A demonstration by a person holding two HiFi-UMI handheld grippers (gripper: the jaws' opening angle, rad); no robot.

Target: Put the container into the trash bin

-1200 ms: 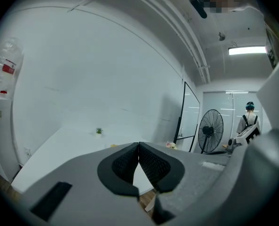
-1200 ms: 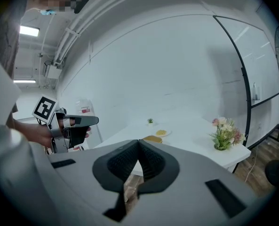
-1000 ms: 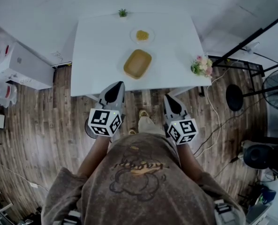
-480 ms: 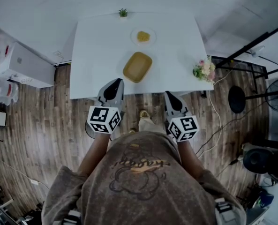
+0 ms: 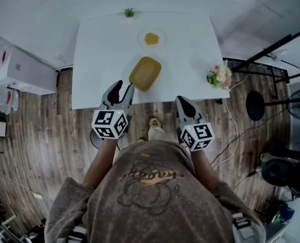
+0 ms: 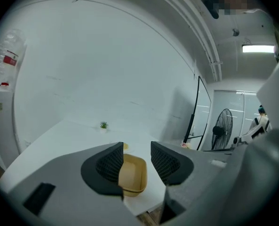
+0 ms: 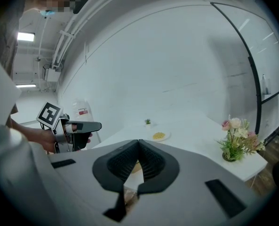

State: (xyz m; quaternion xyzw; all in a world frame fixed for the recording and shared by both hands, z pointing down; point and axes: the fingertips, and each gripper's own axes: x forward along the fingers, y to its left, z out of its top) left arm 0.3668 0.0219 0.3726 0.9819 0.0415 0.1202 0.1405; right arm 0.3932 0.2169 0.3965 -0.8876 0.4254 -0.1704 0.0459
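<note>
A tan, shallow container (image 5: 145, 73) lies empty near the front edge of the white table (image 5: 99, 54). My left gripper (image 5: 124, 86) hovers over that edge, just left of the container and not touching it. Its jaws are opening, with nothing between them. In the left gripper view the container (image 6: 132, 175) shows through the gap of that gripper (image 6: 137, 160), farther off. My right gripper (image 5: 182, 101) is shut and empty, in front of the table's edge. In the right gripper view the shut right gripper (image 7: 139, 145) hides most of the container.
On the table stand a plate of yellow food (image 5: 152, 38), a small plant (image 5: 129, 12) and a bunch of flowers (image 5: 219, 76). A white cabinet (image 5: 26, 70) stands left, a black stand base (image 5: 256, 105) right. A dark round thing (image 5: 92, 139) sits on the floor under my left gripper.
Both grippers have moved forward toward the table's front edge. The left gripper's jaws, shut before, now stand apart. The container has not moved.
</note>
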